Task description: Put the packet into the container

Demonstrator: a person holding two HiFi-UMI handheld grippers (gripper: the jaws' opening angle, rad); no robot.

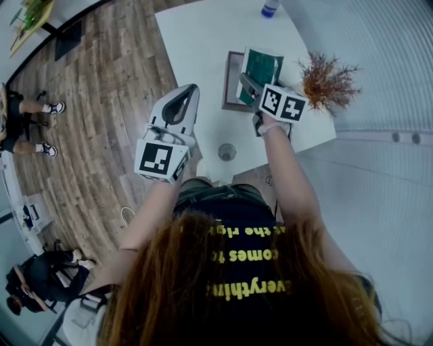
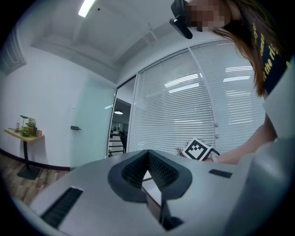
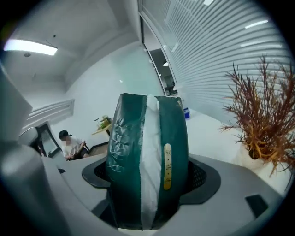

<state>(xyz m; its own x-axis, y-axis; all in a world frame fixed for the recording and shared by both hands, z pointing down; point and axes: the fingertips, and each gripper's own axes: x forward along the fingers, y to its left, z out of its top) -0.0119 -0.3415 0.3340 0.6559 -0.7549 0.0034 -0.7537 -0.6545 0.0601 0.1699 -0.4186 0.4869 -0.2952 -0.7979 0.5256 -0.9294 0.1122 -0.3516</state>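
Note:
A dark green packet [image 1: 263, 67] with a white centre strip and a small gold label [image 3: 147, 152] stands upright between the jaws of my right gripper [image 1: 249, 84] [image 3: 146, 179], which is shut on it. In the head view the packet hangs over the right edge of a shallow dark-rimmed container [image 1: 228, 86] on the white table [image 1: 203, 47]. My left gripper [image 1: 189, 94] [image 2: 148, 155] is held up over the table's near left edge. Its pads meet at the tips with nothing between them.
A dried reddish plant [image 1: 329, 80] [image 3: 260, 115] stands right of the container. A blue-capped bottle [image 1: 270, 7] is at the table's far end, and a small round object [image 1: 227, 151] lies near the front edge. People sit on the wooden floor side at the left [image 1: 27, 115].

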